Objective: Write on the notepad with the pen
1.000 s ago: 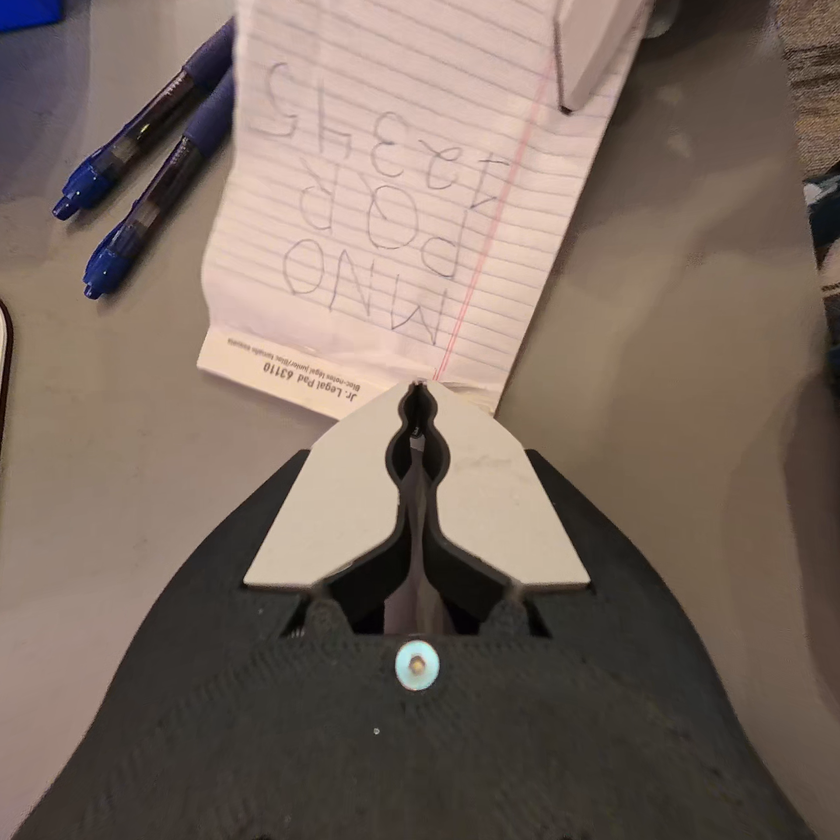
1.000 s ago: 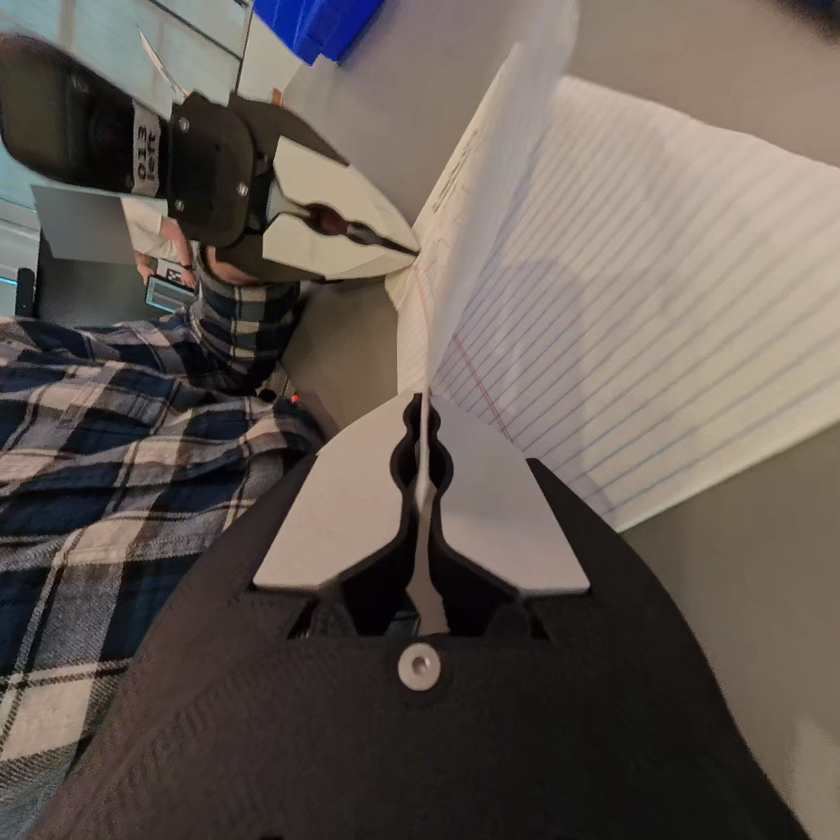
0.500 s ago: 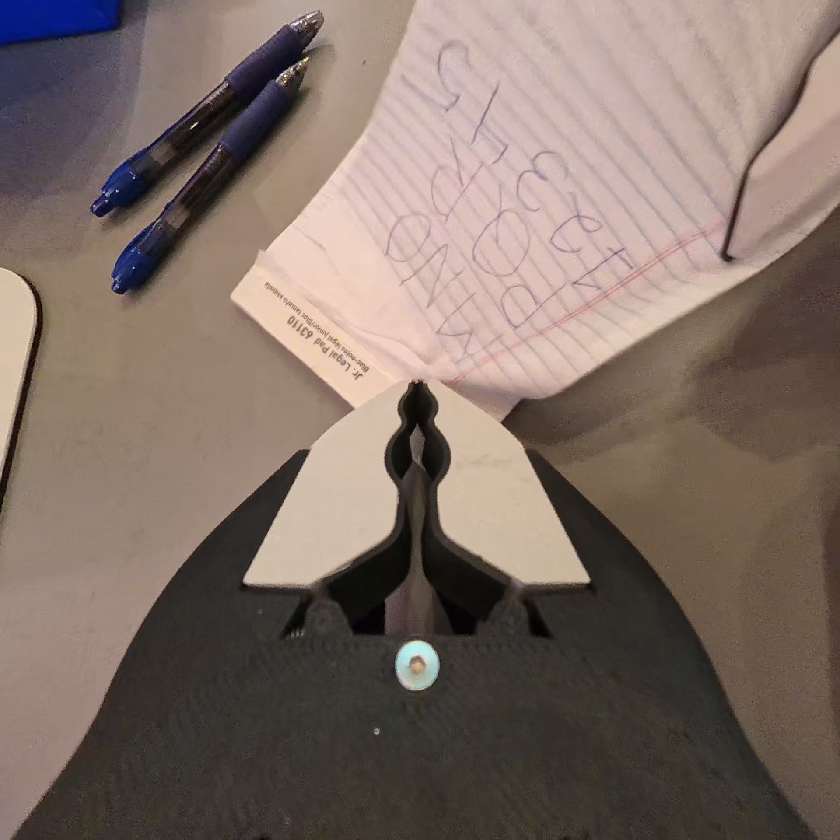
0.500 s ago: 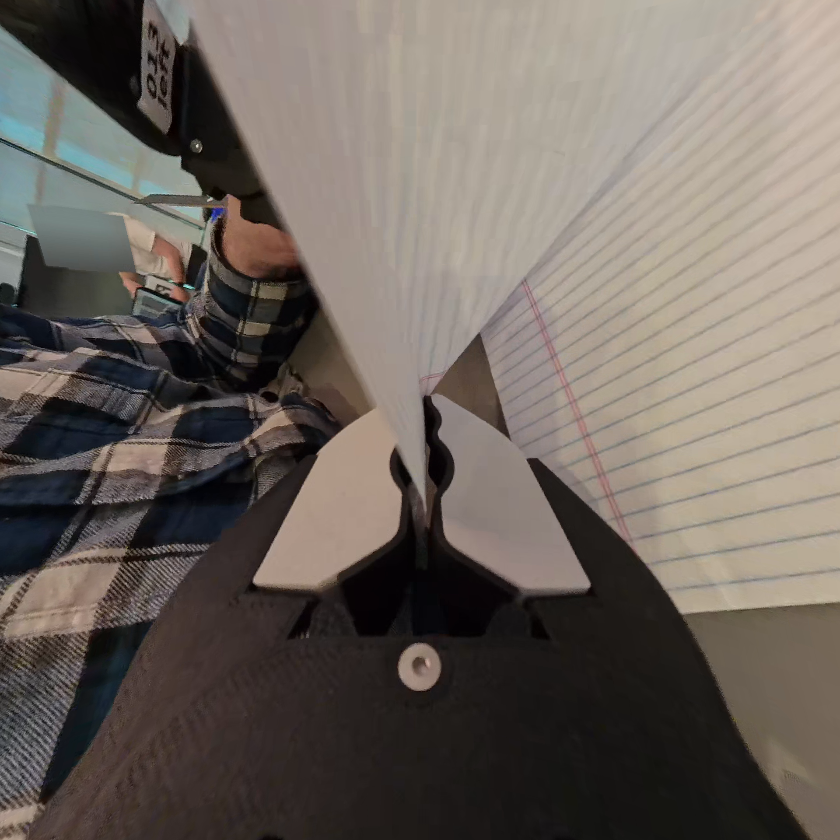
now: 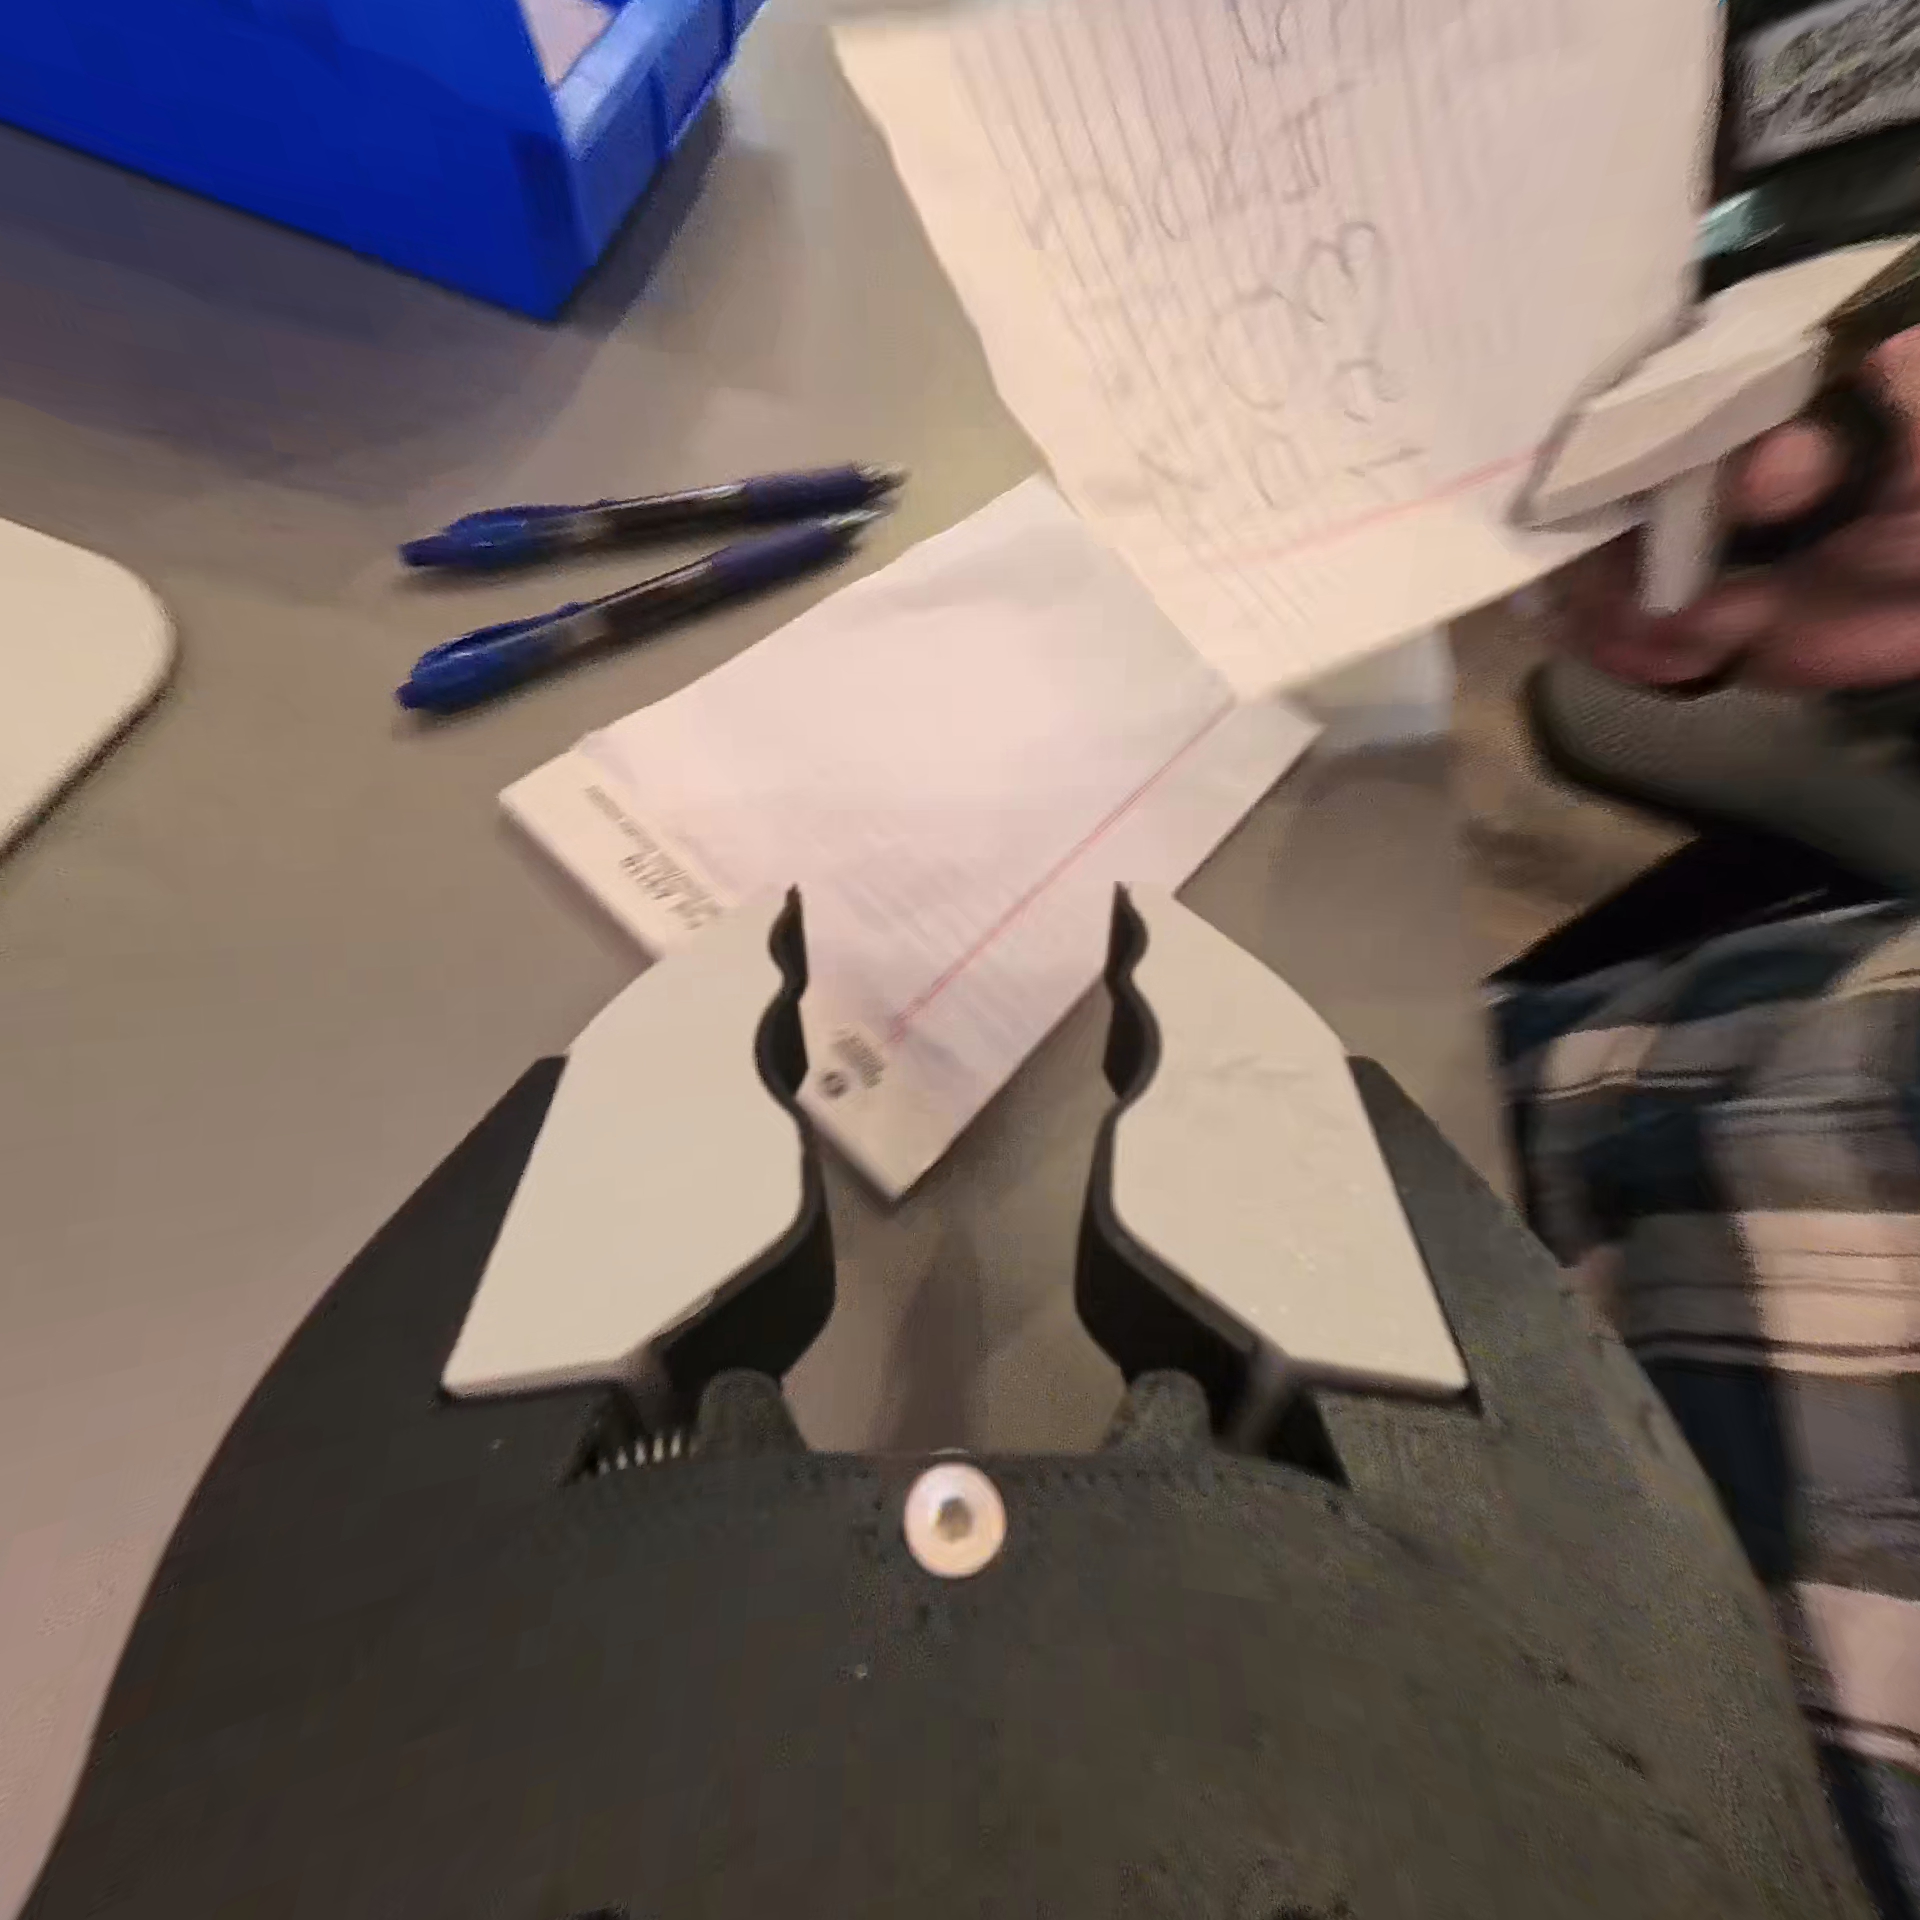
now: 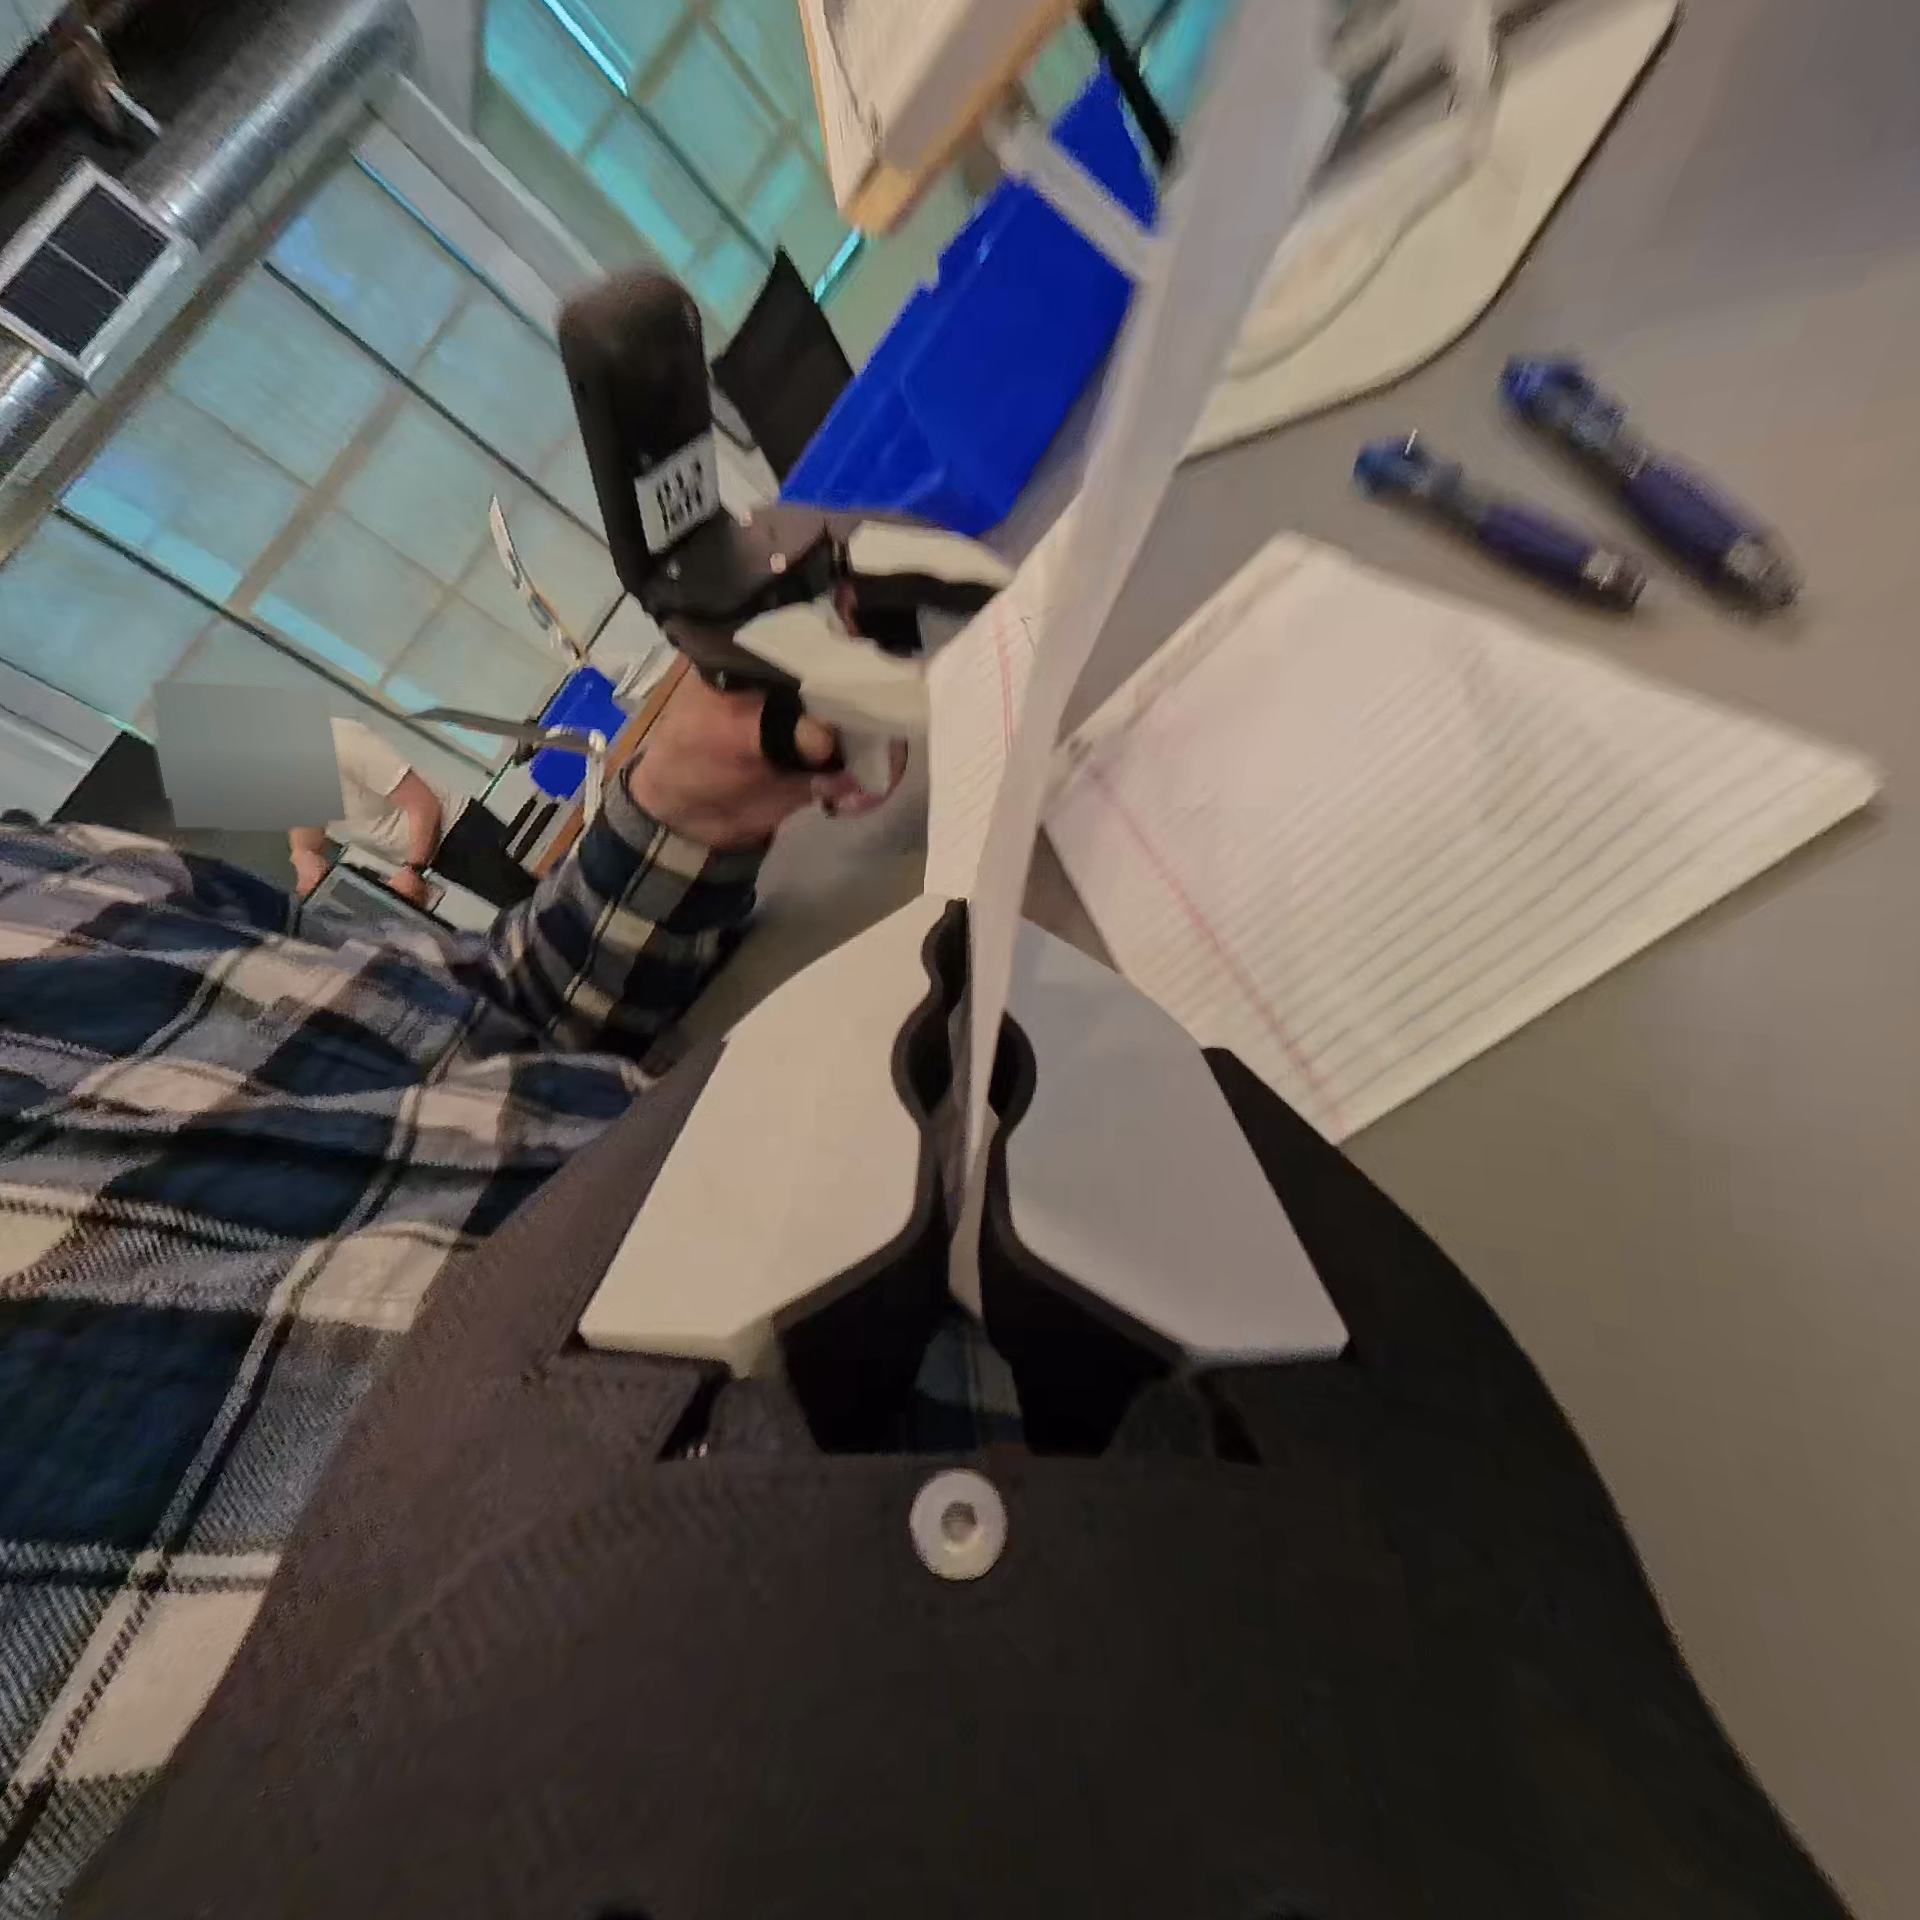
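Left wrist view, jaws: the left gripper (image 5: 954,914) has its jaws spread wide with nothing between the pads; a near corner of the white lined notepad (image 5: 935,810) lies on the table below the gap.
Left wrist view, loose sheet: a torn-off white lined sheet with handwriting (image 5: 1299,291) hangs above the far end of the notepad, pinched at its right corner by the right gripper (image 5: 1558,457).
Left wrist view, pens: two dark blue click pens (image 5: 644,561) lie side by side on the grey table (image 5: 260,987), left of the notepad, untouched.
Left wrist view, container: a blue plastic bin (image 5: 416,135) sits at the far left of the table; what it holds cannot be told.
Right wrist view, jaws: the right gripper's jaws are pressed together on the edge of the loose sheet, which runs up between the pads.
Right wrist view, notepad: it lies flat with a blank page on top; both pens rest beyond it.
Right wrist view, other: a white rounded board (image 6: 1403,312) lies past the pens.
Progress: the written sheet is off the pad; a fresh page is exposed. Setting the sheet aside, picking up a pen and writing all seem left.
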A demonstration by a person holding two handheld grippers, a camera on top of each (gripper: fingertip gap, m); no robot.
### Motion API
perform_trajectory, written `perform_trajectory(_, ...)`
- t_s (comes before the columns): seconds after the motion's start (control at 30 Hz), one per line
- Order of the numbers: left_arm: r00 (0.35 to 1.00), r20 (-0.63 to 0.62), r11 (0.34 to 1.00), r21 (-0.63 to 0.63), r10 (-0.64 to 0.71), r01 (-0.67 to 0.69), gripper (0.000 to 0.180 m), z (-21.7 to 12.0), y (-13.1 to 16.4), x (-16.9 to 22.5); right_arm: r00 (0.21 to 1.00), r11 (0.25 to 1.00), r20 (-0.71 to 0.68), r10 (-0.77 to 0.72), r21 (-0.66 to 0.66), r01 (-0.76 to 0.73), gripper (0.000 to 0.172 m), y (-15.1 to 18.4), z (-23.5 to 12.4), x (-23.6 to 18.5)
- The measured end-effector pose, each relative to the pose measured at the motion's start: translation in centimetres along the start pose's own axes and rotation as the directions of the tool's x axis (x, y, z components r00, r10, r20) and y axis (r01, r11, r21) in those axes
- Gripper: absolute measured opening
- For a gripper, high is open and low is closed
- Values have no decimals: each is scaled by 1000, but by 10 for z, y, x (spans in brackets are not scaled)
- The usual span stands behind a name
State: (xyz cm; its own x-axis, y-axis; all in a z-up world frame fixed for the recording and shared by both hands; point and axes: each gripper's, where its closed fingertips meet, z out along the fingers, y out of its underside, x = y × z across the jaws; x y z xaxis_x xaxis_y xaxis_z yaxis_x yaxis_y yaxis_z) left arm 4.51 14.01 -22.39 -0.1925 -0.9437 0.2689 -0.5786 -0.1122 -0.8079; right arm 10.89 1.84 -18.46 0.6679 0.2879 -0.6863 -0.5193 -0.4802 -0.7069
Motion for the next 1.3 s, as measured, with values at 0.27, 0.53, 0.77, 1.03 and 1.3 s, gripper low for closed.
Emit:
perform_trajectory(0.27, 861, -471, 942, 159, -190, 295, 52, 34, -46, 70, 991, 988, 39, -130, 87, 127, 0, -22, 26, -2)
perform_trajectory(0.53, 826, -521, 925, 160, -216, 343, 0, 34, -53, 60, 986, 988, 77, -147, 59, 142, 25, -18, 38, 2)
perform_trajectory(0.77, 811, -568, 985, 4, -142, 175, 0, 27, -39, 67, 965, 967, 65, -253, 60, 249, 46, -69, 4, 14)
perform_trajectory(1.03, 804, -589, 996, -78, -81, 43, 0, 29, -32, 71, 933, 906, 253, -256, -274, 322, 1, -43, 20, 11)
perform_trajectory(1.3, 861, -507, 999, -38, -51, 36, 29, 23, -38, 43, 941, 928, 226, -251, -221, 300, 0, -70, 17, 20)
